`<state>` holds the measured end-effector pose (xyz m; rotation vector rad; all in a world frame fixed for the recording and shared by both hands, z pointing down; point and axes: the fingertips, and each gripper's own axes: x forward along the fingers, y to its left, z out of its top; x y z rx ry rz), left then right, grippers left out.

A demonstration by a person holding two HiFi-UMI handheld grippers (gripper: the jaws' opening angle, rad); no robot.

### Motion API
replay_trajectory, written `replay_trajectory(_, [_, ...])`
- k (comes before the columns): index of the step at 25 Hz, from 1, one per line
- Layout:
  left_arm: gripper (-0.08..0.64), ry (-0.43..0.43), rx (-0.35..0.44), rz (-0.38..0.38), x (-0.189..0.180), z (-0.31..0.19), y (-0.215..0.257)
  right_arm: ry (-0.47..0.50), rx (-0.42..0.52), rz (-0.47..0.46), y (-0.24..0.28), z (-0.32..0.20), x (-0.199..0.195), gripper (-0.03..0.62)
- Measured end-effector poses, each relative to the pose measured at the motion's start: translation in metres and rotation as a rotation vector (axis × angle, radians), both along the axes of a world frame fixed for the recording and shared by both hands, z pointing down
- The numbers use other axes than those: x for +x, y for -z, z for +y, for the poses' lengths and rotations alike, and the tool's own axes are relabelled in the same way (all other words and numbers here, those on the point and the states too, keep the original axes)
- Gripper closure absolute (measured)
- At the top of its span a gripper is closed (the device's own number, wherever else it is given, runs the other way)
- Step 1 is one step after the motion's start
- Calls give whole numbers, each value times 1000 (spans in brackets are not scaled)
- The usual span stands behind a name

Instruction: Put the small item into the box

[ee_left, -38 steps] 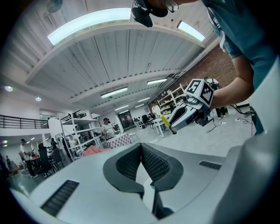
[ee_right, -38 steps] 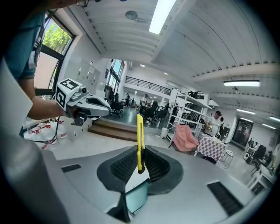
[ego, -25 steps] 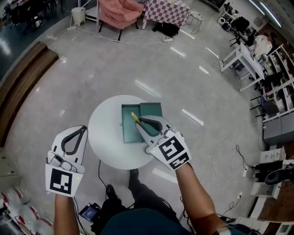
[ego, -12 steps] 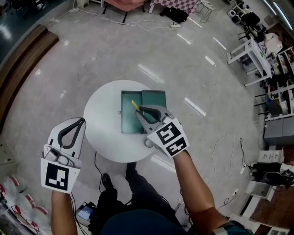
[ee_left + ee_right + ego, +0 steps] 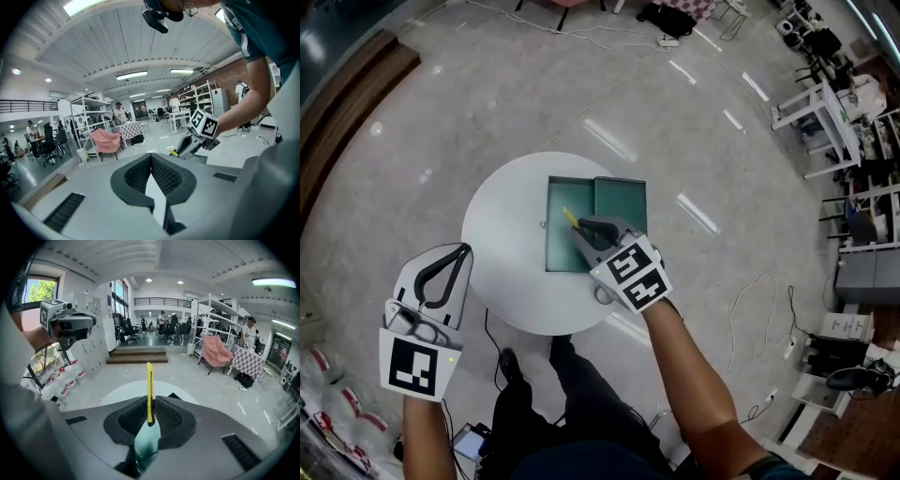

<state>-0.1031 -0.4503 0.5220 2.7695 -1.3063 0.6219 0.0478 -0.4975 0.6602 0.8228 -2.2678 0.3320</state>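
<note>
My right gripper (image 5: 582, 227) pinches the yellow utility knife (image 5: 571, 217), its blade end jutting past the jaw tips, above the open green box (image 5: 619, 199) on the round table (image 5: 502, 281). My left gripper (image 5: 453, 261) hangs off the table's edge, jaws together on nothing.

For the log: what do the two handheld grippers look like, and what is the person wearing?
The left gripper and right gripper each have a pale grey body, black ribbed jaw pads tapering to a point, and a white cube with black square markers. The person wears a dark teal short-sleeved shirt.
</note>
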Motion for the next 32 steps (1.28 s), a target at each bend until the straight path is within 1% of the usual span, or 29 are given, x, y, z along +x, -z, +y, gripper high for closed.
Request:
replay_trajectory(4, [541,14,-21,10,-5,-6,-23,4,-51,25,-35,-3,-3,523])
replay_trajectory(11, [541,47,-69,32,-14,-10,-53,3,-128,70,-78,-5,-8,523])
replay_trajectory(17, [541,62,-98,34,-18,-11,-75,0,-184,126,-108,-7,-9,523])
replay_trajectory(24, [541,81,-126,44,-29,-13,-97,12,-235,210,-136,-4,-16,522])
replay_trajectory(32, [541,86,-137,44,-24,-12,-108,-2,-304,256,-155,0,-10,522])
